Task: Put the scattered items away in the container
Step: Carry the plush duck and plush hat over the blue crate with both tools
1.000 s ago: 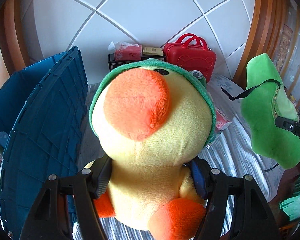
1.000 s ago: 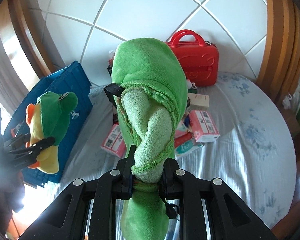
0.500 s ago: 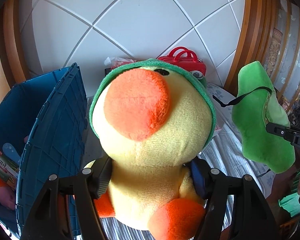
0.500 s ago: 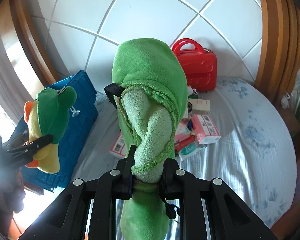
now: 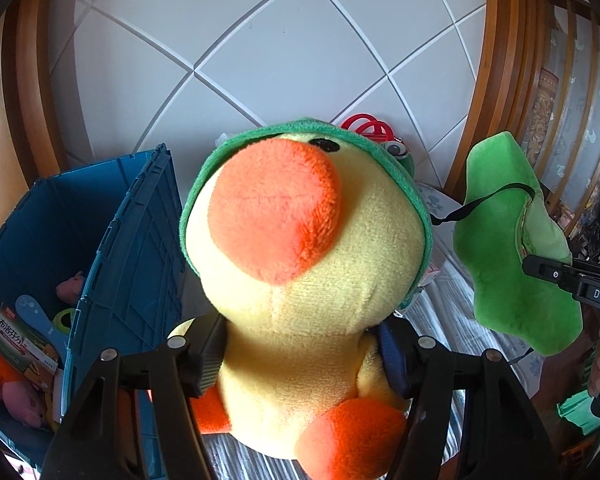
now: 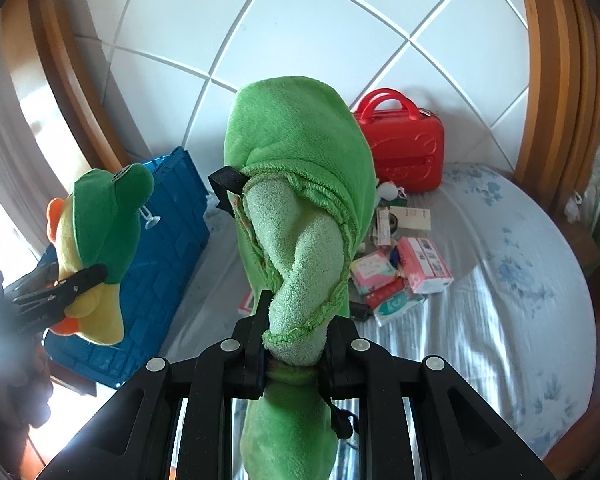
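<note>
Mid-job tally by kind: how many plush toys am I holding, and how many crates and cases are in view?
Plush toys held: 2 (yellow duck, left gripper jaws closing on it; green plush in the shut right gripper)
Blue crate: 1
Red case: 1
Total: 4
The loose packets are not counted.

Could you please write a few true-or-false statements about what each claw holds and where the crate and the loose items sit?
1. The left claw grips a yellow duck plush with a green hood. True; its jaws are closing on the body.
2. The right claw is empty. False: it is shut on a green plush item.
3. The blue crate already holds items. True.
4. The red case sits inside the crate. False: it stands on the bed by the wall.
5. Small packets lie on the bed. True.
</note>
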